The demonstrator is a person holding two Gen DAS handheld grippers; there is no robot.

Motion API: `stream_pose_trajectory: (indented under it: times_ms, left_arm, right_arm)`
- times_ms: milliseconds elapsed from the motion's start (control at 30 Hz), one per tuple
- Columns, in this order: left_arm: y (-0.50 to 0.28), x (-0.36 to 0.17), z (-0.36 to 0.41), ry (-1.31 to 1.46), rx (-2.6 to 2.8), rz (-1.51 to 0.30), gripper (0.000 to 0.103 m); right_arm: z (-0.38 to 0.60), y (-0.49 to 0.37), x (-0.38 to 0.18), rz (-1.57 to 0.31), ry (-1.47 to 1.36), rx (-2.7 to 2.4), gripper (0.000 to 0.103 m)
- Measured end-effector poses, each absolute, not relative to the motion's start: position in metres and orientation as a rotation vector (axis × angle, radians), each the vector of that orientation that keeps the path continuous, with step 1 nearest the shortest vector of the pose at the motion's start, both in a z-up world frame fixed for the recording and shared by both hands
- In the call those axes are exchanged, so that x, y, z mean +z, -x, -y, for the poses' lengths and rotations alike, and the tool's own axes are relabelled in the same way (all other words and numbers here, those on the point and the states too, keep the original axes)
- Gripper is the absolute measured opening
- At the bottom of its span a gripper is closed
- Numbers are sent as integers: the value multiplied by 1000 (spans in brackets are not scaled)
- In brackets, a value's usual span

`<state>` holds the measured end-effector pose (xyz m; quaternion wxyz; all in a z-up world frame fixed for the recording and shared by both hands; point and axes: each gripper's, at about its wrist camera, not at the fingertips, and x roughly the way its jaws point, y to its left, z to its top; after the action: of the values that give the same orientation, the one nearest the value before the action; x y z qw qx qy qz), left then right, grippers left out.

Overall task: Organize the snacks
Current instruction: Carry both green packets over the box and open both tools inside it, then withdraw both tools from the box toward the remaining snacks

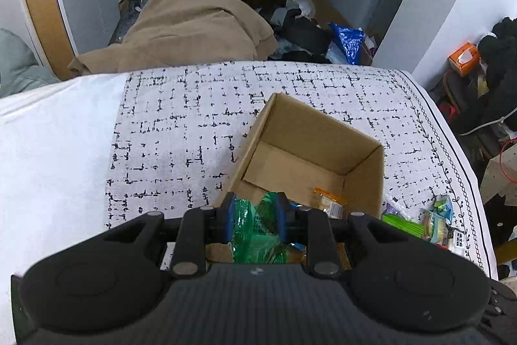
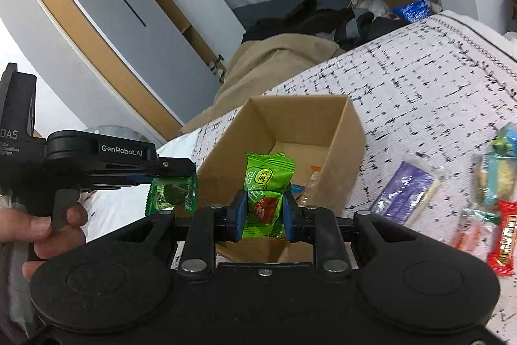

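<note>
An open cardboard box (image 1: 365, 180) (image 2: 342, 151) sits on a black-and-white patterned cloth. My left gripper (image 1: 255, 215) is shut on a clear green snack packet (image 1: 255, 231) (image 2: 173, 194), held above the box's near left corner. My right gripper (image 2: 265, 212) is shut on a bright green plum candy packet (image 2: 266, 183), held over the box's near edge. Inside the box lies an orange-and-clear wrapped snack (image 1: 329, 201) (image 2: 313, 180) beside a blue wrapper. Loose snacks (image 1: 433, 219) lie right of the box, among them a purple packet (image 2: 405, 193) and a red bar (image 2: 504, 241).
The patterned cloth (image 1: 194, 125) covers a bed with a white sheet (image 1: 55, 151) to the left. Beyond the bed's far edge lie a tan blanket (image 1: 194, 28), dark clothes and a blue bag (image 1: 349, 42). A hand (image 2: 42, 231) grips the left gripper's handle.
</note>
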<state>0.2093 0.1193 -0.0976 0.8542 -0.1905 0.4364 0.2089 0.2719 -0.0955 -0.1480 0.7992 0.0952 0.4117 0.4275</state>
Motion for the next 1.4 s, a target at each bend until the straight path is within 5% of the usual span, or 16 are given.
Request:
stream_pose_trajectory:
  times_ms: [333,700,1400]
  left_arm:
    - [-213,-108,-129,438,416,-952,32]
    - [-198,-97,-121,402,433,-939,66]
    - [-183,-70,-56,282,405,-938,82]
  right_arm:
    - [56,-280,-141,-927,-133,927,28]
    - [87,-277,-139,-935,-128,852,36]
    - [172,-270,-120,-880,-144,738,77]
